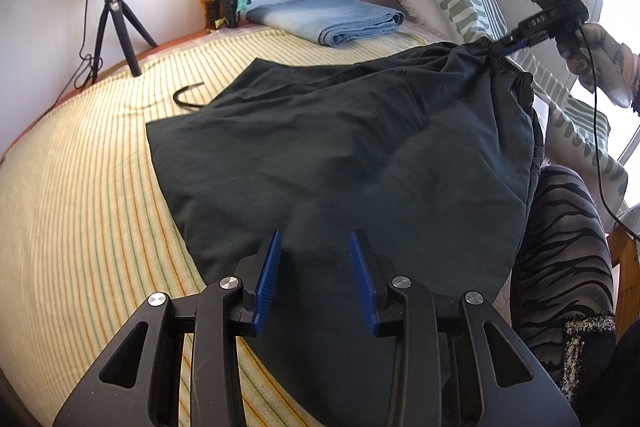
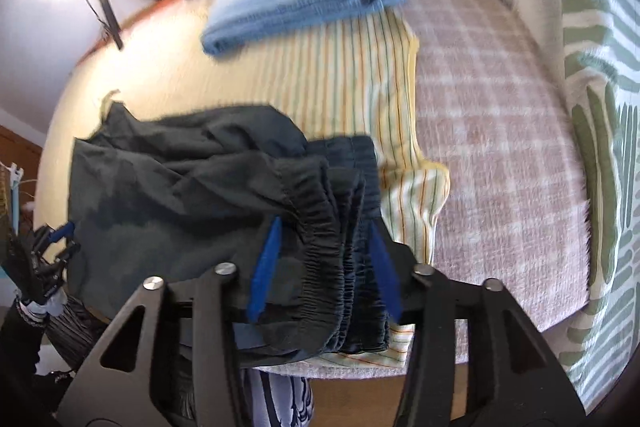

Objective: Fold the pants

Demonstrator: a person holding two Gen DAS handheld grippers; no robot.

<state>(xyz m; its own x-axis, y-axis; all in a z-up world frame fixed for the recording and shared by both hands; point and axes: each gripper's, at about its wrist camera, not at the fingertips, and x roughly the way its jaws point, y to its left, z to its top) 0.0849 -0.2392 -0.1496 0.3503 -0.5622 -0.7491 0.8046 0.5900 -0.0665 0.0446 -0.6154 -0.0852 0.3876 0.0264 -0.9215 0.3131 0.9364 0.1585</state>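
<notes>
The dark pants (image 1: 340, 155) lie spread over the striped bedcover (image 1: 80, 195), filling the centre of the left wrist frame. At bottom centre the left gripper (image 1: 314, 267) hovers over the near edge of the fabric, jaws set wide, nothing between them. At upper right the right gripper (image 1: 510, 43) pinches the gathered waistband (image 2: 332, 227), lifting that corner. Folded blue jeans (image 1: 328, 17) sit at top centre.

I see matt dark cloth pants (image 1: 340, 147), a folded faded-blue denim garment (image 1: 328, 17), and a ribbed striped yellow woven bedcover (image 1: 80, 187).
</notes>
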